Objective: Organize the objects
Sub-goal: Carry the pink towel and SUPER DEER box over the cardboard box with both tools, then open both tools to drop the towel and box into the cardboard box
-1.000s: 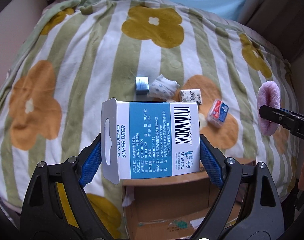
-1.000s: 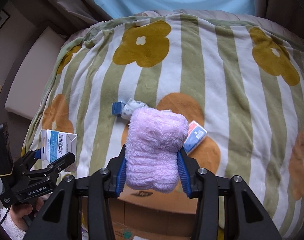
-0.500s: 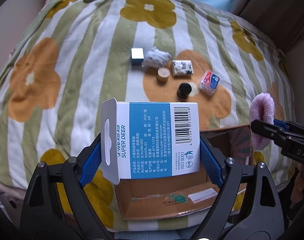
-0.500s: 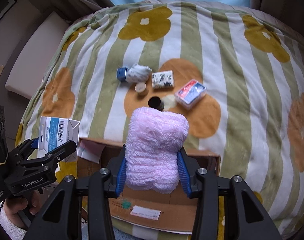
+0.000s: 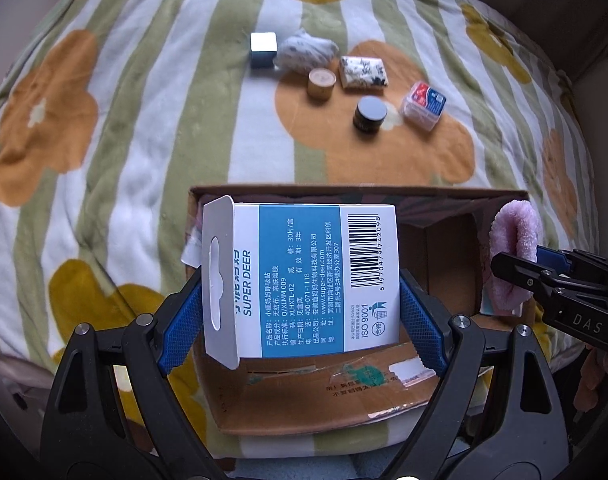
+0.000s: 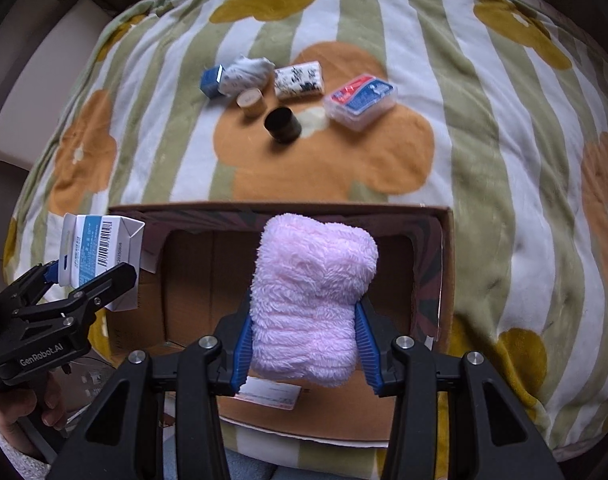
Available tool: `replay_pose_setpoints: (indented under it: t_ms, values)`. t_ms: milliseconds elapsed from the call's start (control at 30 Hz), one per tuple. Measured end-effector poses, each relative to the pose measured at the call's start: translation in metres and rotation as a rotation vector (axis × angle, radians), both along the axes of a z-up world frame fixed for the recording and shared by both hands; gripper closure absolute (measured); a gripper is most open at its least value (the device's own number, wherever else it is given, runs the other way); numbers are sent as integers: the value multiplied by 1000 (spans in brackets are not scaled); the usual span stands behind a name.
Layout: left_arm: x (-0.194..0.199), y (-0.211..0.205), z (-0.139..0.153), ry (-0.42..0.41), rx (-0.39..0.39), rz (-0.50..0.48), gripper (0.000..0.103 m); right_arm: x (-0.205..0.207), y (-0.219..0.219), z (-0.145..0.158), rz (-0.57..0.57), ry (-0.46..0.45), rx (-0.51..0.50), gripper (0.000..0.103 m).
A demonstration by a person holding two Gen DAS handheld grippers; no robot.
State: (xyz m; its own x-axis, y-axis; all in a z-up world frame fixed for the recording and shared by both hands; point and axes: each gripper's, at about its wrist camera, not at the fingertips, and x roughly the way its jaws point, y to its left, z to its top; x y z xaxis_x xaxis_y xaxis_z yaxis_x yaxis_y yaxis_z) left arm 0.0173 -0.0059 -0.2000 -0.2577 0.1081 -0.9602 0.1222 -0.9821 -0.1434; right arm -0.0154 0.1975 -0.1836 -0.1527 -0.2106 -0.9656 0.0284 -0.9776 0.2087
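We hold two things over the open carton (image 6: 443, 264) that sits at the near edge of the bed: the left hand-held gripper (image 5: 300, 300) is clenched on the wide faces of a white and blue box (image 5: 304, 276), and the right hand-held gripper (image 6: 304, 332) is clenched on a roll of pink fleece (image 6: 311, 300), squeezing it in at the waist. The main risk, as we judge it, is the box: it hangs at the carton's left wall, and in the right wrist view it seems partly over that wall, so a release here could catch it on the rim and tip it out onto the blanket (image 5: 116, 120). Its smooth card faces could also slip between the pads if we tilt it. The fleece is soft, so it may cling to the pads or unroll as we let go; it looks well inside the carton, so a miss seems unlikely. The two grippers are near each other over one opening, and lowering both at once could make them knock. The carton looks light and could slide off the near edge if nudged. Far beyond it, well apart, six small things wait on the blanket: a blue cube (image 5: 263, 49), a crumpled cloth (image 5: 305, 53), a tan pot (image 5: 321, 83), a patterned packet (image 5: 363, 72), a black pot (image 5: 369, 113) and a red and blue case (image 5: 423, 105). None blocks the drop.
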Motion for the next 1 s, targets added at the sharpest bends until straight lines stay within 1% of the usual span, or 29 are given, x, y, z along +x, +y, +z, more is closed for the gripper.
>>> replay_pose_setpoints:
  t_ms: [100,233,367,433,500,533,567,600,633,700,800,1000]
  values:
    - [1,2,-13,-16,-4,-4,16,0,2,-13,-1,-17,9,62]
    - [2,1,-21,-28,-2,-2,16,0,3,-22,-2,-31,30,62]
    - [3,-1,-23,-33,2,-5,16,1,5,-26,-12,-38,28,61]
    - [3,-1,-22,-30,18,-13,16,2,4,-25,-11,-34,42,61]
    - [3,-1,-20,-32,15,-10,16,1,4,-23,-13,-28,53,61]
    - [4,-1,-20,-36,16,-7,15,1,4,-23,-17,-23,48,60]
    - [5,-2,-20,-39,23,-3,15,2,5,-22,-27,-20,41,57]
    - [5,-3,-20,-41,35,0,10,1,5,-22,-33,-24,35,50]
    - [6,-3,-20,-43,48,-3,1,1,6,-22,-42,-35,21,33]
    - [9,-2,-19,-37,58,-17,1,3,8,-22,-57,-49,4,13]
    - [14,-1,-16,-45,33,-30,1,7,9,-19,-64,-34,16,11]
    - [17,-9,-5,-49,42,-12,1,13,11,-9,-64,-35,35,11]
